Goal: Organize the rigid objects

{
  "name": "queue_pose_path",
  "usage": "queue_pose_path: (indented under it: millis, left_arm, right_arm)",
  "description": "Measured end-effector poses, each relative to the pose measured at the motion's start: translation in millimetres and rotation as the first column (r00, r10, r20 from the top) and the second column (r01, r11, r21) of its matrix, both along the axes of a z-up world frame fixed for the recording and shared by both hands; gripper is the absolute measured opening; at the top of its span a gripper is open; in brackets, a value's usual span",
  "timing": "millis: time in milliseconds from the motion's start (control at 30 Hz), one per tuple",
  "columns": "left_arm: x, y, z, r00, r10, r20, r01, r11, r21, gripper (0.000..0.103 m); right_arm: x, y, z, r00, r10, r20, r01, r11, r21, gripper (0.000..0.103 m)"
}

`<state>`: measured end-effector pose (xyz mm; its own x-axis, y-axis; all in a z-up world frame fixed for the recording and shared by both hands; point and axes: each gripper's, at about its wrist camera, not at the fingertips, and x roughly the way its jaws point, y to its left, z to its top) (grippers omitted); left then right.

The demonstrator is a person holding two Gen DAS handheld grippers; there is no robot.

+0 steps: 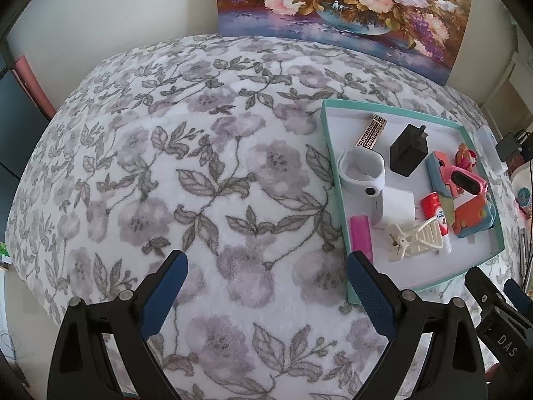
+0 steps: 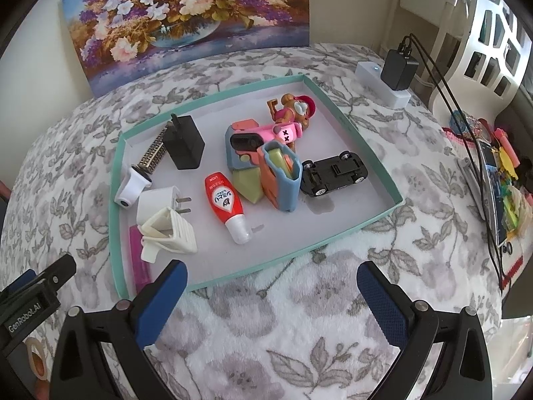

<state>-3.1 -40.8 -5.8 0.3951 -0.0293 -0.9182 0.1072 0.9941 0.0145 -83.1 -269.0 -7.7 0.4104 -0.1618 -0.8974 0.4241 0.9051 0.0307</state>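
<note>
Both grippers: left gripper (image 1: 266, 288), right gripper (image 2: 271, 295). Black angular frames, silver round screws at pivots, textured blue finger pads (image 2: 383, 303). White lettering "GenRobot.AI", "DAS".

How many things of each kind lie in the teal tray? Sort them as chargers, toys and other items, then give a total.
Chargers: 2 (black charger, white charger)
Toys: 3 (toy car, mouse figure, toy blaster)
Other: 5 (glue bottle, hair clip, pink bar, white clamp, patterned strip)
Total: 10

Soft, even daylight, faint shadows, sharp focus centrally, and strong fisheye bending with dark vignetted corners.
</note>
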Motion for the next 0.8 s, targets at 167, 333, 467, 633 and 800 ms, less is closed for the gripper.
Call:
queue_pose_path:
  millis: [167, 333, 467, 633, 800]
  left_arm:
    - [0.3, -0.5, -1.0, 1.0, 0.001, -0.001, -0.001, 1.0, 0.015, 0.096]
    - [0.7, 1.4, -2.0, 1.0, 0.005, -0.006, -0.004, 1.0, 0.017, 0.096]
    - [1.0, 2.2, -2.5, 1.0, 0.006, -0.009, -0.006, 1.0, 0.02, 0.096]
    - [1.5, 1.0, -4.8, 1.0, 0.004, -0.014, -0.004, 1.0, 0.027, 0.096]
    - [1.7, 0.6, -8.2, 1.0, 0.001, -0.023, 0.0, 0.999, 0.042, 0.096]
  right_arm:
    - [0.2, 1.3, 1.7, 1.0, 0.003, 0.01, -0.003, 1.0, -0.009, 0.103]
    - [0.4, 1.9, 3.3, 1.0, 0.004, 0.017, -0.004, 1.0, -0.018, 0.103]
    - [0.4, 1.7, 3.9, 1.0, 0.005, 0.022, -0.005, 1.0, -0.02, 0.103]
    - [0.3, 1.0, 4.8, 1.0, 0.003, 0.029, -0.003, 1.0, -0.024, 0.103]
    - [0.6, 0.4, 5.0, 0.999, 0.0, 0.035, 0.001, 1.0, -0.026, 0.103]
